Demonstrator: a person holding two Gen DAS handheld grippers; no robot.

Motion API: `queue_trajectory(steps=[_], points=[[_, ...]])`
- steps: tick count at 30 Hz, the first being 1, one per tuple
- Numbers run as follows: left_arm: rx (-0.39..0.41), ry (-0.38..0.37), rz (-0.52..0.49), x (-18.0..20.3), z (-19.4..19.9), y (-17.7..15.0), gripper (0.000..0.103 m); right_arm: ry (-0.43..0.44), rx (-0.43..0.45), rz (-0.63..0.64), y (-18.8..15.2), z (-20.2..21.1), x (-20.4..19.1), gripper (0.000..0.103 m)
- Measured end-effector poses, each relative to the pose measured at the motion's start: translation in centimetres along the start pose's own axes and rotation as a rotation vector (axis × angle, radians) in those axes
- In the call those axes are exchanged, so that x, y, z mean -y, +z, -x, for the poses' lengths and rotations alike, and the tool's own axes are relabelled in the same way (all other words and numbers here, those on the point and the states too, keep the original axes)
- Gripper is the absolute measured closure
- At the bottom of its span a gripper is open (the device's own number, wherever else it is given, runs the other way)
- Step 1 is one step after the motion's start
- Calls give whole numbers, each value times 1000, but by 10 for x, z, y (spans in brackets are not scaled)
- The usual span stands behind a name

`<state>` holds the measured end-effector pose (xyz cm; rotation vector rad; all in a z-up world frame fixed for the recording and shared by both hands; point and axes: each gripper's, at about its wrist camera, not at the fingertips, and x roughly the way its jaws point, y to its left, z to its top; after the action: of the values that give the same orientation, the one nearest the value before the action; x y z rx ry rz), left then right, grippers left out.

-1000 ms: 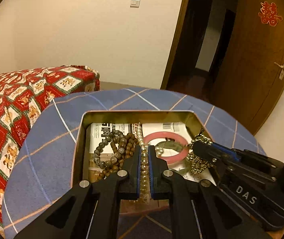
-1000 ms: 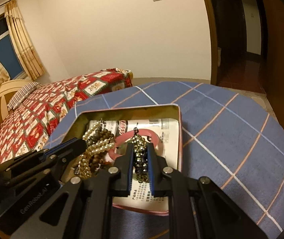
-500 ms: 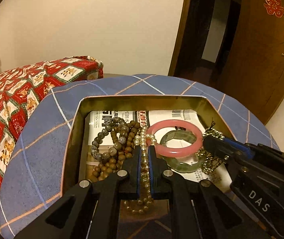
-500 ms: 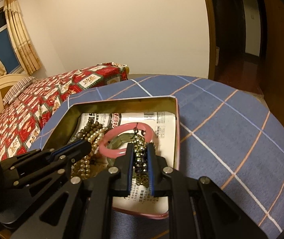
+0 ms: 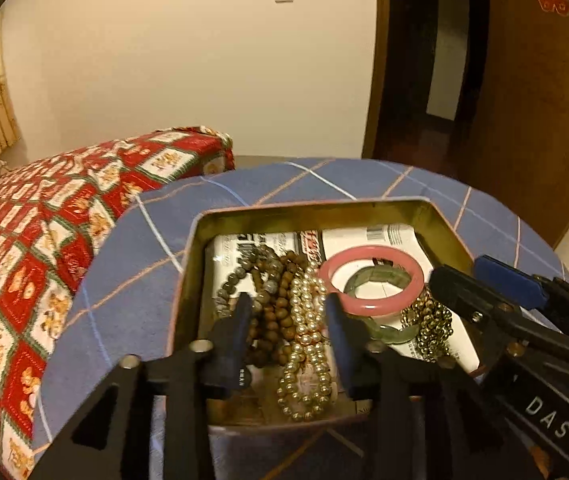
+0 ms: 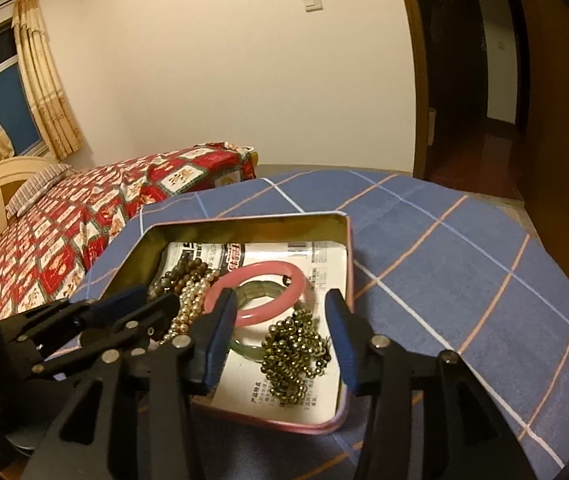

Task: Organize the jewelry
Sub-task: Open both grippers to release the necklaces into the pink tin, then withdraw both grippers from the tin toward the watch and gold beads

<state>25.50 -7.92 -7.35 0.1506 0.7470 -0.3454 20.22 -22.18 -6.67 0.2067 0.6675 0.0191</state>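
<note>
Pearl-coloured beads lie slack between our left gripper [image 5: 288,320], whose jaws stand spread apart with nothing pinched; the pearl strand [image 5: 306,344] rests on the floor of the tin [image 5: 312,210], trailing toward six o'clock in the left wrist view. Our right gripper [image 6: 280,326] is likewise released, its jaws wide on either side of the dark metallic bead chain [image 6: 294,354], which sits heaped on the printed paper [image 6: 284,256] lining the tin. Neither piece is gripped.

At twelve o'clock from the chain lies the pink bangle [image 6: 260,294], with a green jade bangle [image 6: 256,290] partly inside its ring and partly under it. At ten o'clock from the pearls, in the left view, brown wooden beads [image 5: 276,312] and grey stone beads [image 5: 230,284] are bunched together, touching the pearls. The tin stands on a blue checked cloth [image 6: 464,260].

We judge that both pieces are now deposited in the tin, so the placing step looks finished. Next we would lift both grippers straight up and clear, taking care that no fingertip snags a strand. Whether more jewelry waits outside the tin, we cannot tell.
</note>
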Motion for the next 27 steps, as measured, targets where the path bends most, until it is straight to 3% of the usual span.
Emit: queue_trajectory(steps=[15,27], points=[[6,32,37,-4,43,-15,54,-32,1,-7,-9,42,-9,54],[-2,-21,139,-11,80,-47,54,-52,-38,5,-31,65,-19,54]])
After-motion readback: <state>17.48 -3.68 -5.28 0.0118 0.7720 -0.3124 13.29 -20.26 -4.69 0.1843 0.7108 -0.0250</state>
